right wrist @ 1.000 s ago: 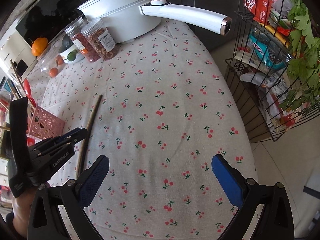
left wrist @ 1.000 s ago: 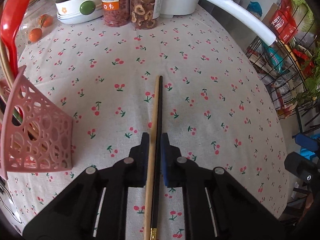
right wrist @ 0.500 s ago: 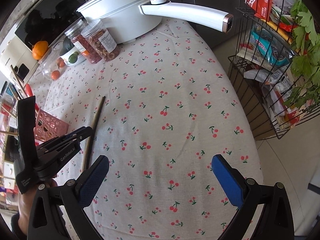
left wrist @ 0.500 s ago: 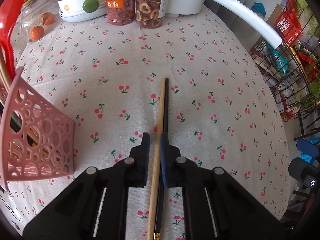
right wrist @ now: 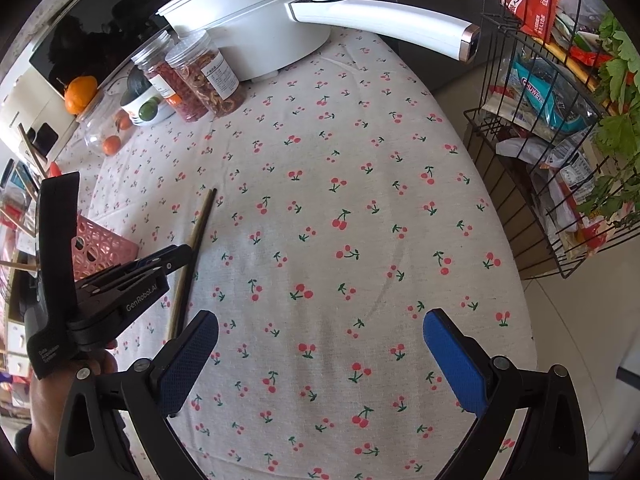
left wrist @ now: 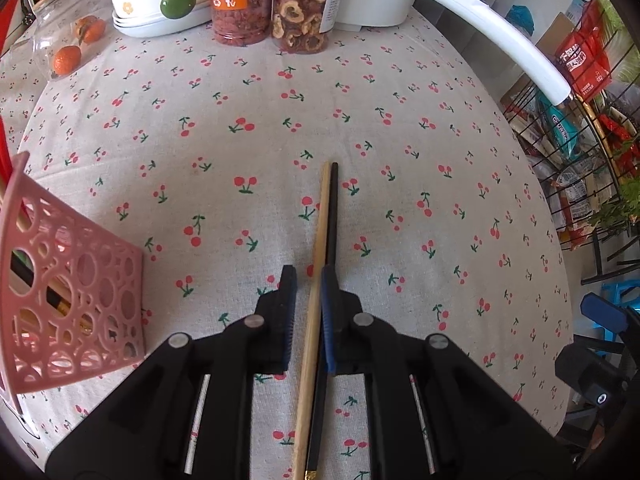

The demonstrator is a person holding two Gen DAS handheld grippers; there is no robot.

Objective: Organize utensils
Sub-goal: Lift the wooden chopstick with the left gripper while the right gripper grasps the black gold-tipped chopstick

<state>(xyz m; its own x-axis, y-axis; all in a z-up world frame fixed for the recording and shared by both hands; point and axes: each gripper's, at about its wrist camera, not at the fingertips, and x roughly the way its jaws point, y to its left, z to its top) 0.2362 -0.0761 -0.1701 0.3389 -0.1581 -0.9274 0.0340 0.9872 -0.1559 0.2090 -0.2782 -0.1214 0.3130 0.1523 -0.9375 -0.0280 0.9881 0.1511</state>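
A wooden chopstick (left wrist: 320, 240) and a black chopstick (left wrist: 333, 216) lie side by side, pointing away across the cherry-print tablecloth (left wrist: 400, 140). My left gripper (left wrist: 308, 276) is shut on the pair partway along their length. From the right wrist view the left gripper (right wrist: 184, 250) is at the left, clamping the chopsticks (right wrist: 198, 228). A pink perforated utensil basket (left wrist: 80, 300) stands just to their left and holds other sticks and a red utensil. My right gripper (right wrist: 320, 360) hangs open over bare cloth with nothing between its fingers.
At the back stand a white pot (right wrist: 248, 28) with a long handle (left wrist: 492, 36), two jars of dried food (left wrist: 240, 0), a bowl (left wrist: 160, 4) and a glass jar of oranges (left wrist: 68, 48). A black wire rack (right wrist: 540, 140) of packets stands past the table's right edge.
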